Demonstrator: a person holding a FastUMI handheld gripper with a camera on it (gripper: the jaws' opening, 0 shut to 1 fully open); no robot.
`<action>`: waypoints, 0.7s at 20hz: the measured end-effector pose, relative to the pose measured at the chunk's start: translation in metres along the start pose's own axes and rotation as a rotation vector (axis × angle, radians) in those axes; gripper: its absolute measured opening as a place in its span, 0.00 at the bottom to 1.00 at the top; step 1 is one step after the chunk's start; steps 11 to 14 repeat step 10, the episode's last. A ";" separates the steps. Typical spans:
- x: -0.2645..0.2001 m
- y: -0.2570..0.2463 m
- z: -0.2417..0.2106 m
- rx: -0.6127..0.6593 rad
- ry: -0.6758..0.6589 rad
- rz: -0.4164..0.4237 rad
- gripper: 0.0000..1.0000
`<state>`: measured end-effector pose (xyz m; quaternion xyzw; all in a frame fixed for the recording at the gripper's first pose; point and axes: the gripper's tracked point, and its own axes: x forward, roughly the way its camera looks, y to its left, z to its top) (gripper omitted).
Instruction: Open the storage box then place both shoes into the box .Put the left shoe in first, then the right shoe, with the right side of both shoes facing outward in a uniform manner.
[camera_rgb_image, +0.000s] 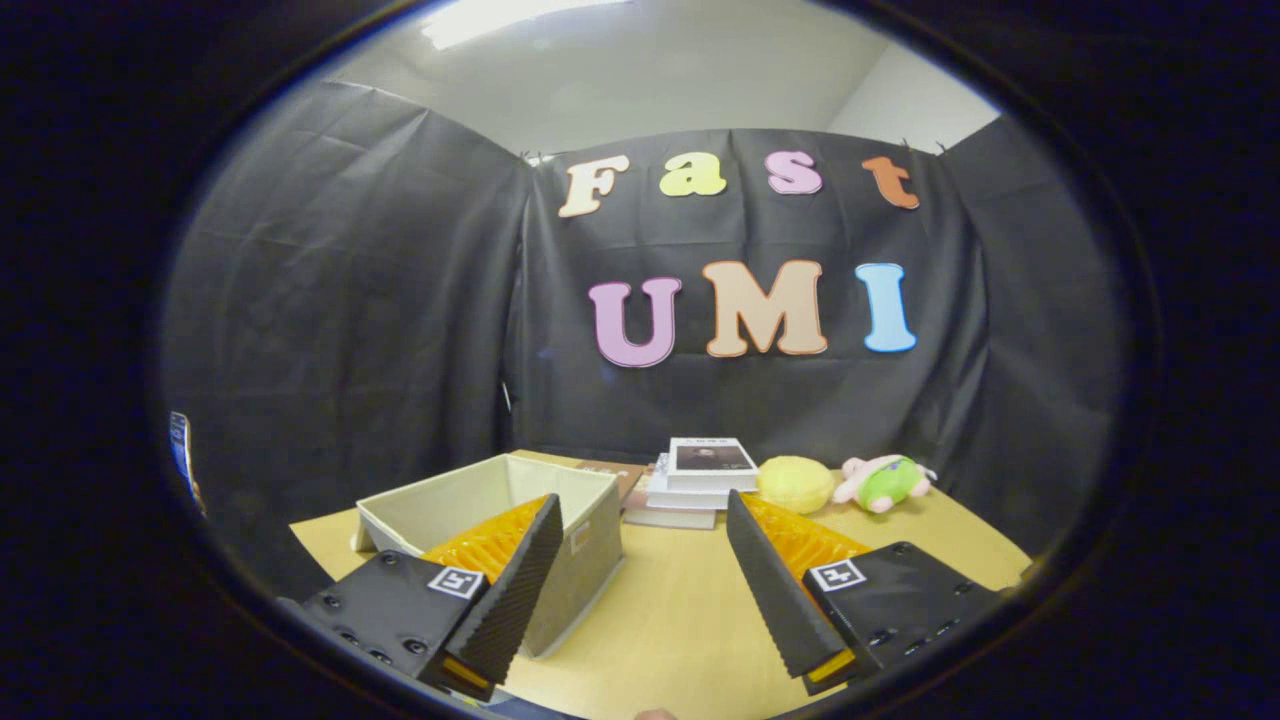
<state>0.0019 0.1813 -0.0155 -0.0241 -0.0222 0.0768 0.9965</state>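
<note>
A beige fabric storage box (590, 505) stands on the wooden table (680, 600), its top open and its inside wall showing. My gripper (645, 515) is open, its fingers spread wide with nothing between them. The left finger (515, 585) overlaps the box's near right corner in the view. The right finger (775, 590) hangs over bare tabletop to the right of the box. What lies on the box's floor is hidden by its walls and by the left finger.
Beyond the fingers a stack of books (700, 480) sits at the table's back. Right of it lie a yellow plush ball (795, 483) and a pink and green plush toy (885, 482). Black cloth walls close off the back and sides.
</note>
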 end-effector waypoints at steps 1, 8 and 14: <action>-0.004 -0.003 -0.002 -0.007 0.000 -0.014 1.00; -0.042 -0.022 0.002 0.082 -0.057 -0.063 1.00; -0.057 -0.025 0.004 0.111 -0.081 -0.064 1.00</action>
